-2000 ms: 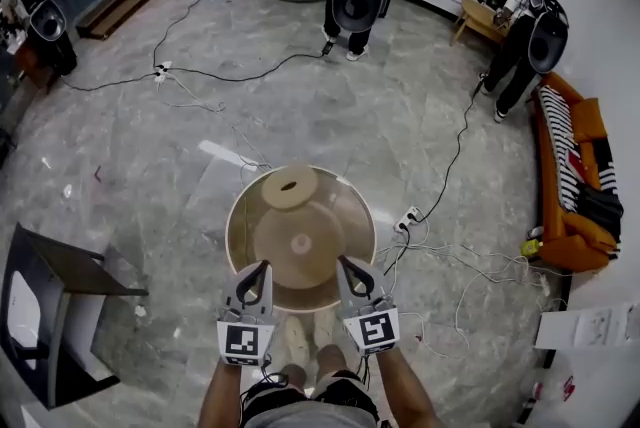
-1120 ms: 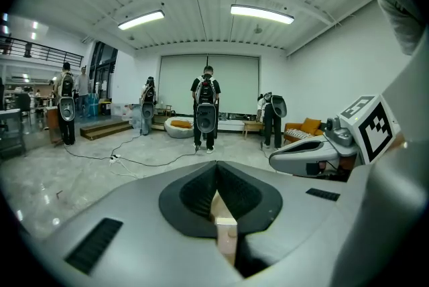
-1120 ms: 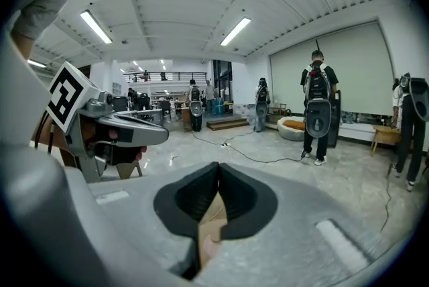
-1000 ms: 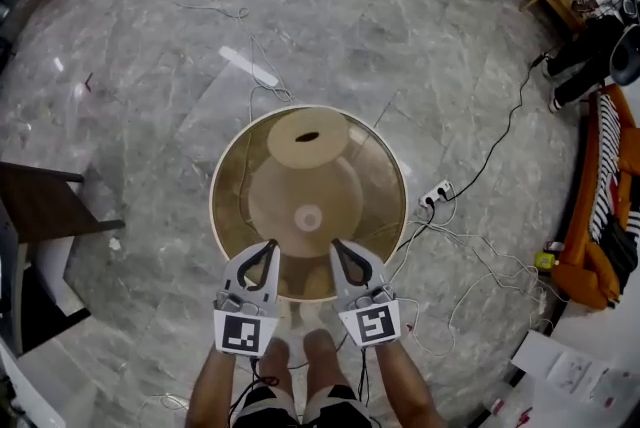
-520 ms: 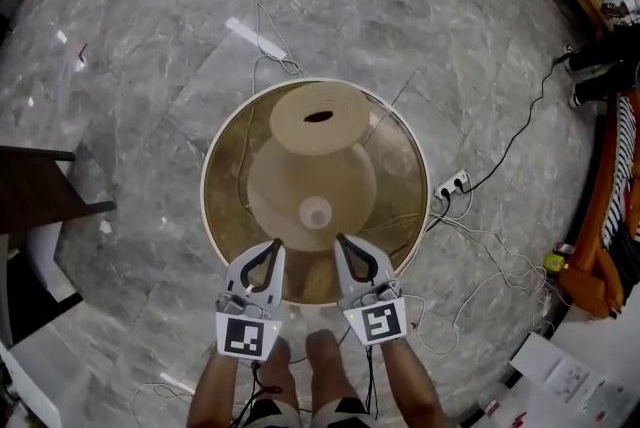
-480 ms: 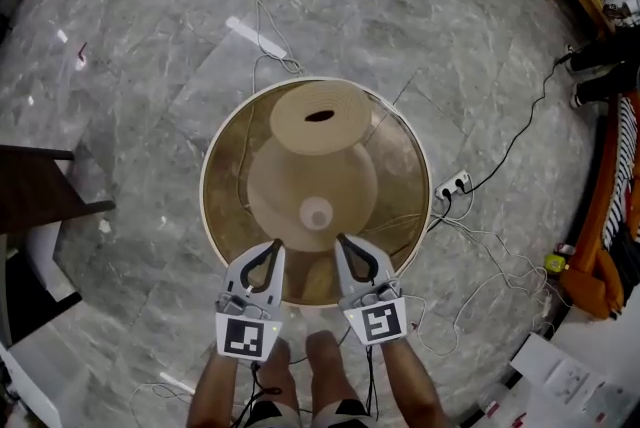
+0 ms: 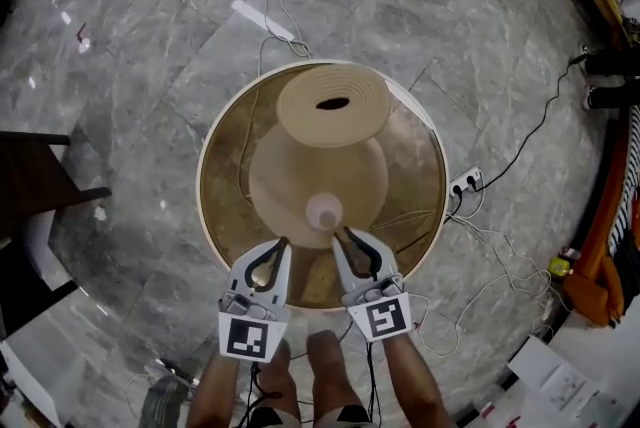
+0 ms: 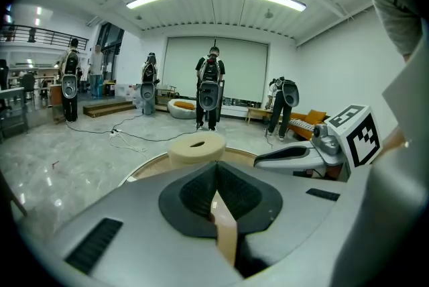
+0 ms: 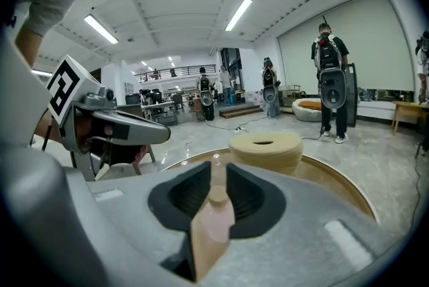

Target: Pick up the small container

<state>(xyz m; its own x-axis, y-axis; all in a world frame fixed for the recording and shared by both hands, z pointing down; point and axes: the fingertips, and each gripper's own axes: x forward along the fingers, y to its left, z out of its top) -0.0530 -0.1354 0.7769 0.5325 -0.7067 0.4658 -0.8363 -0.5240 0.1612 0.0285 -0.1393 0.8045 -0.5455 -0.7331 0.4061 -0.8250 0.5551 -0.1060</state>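
Observation:
The small container [image 7: 323, 212], a pale pinkish tub with a round lid, stands near the middle of the round glass table [image 7: 215, 131]. My right gripper [image 7: 343, 234] hovers just short of it. Its jaws have just been opening to a narrow slit. In the right gripper view the container [image 9: 216, 212] shows in that slit ahead of the right gripper [image 9: 219, 168], and no pad presses on it. My left gripper [image 7: 283, 242] hangs beside it to the left, shut and empty. In the left gripper view the left gripper [image 8: 216, 165] has its tips meeting.
A wide tan woven disc with a slot [image 7: 333, 104] lies at the table's far side. Cables and a power strip [image 7: 466, 183] run over the marble floor. A dark stand [image 7: 30, 186] is at the left and an orange sofa [image 7: 612, 281] at the right. People stand far off.
Both grippers have come down toward the tabletop, and the table now looms larger. The right gripper's tip has closed in on the small container and its jaws have parted slightly.

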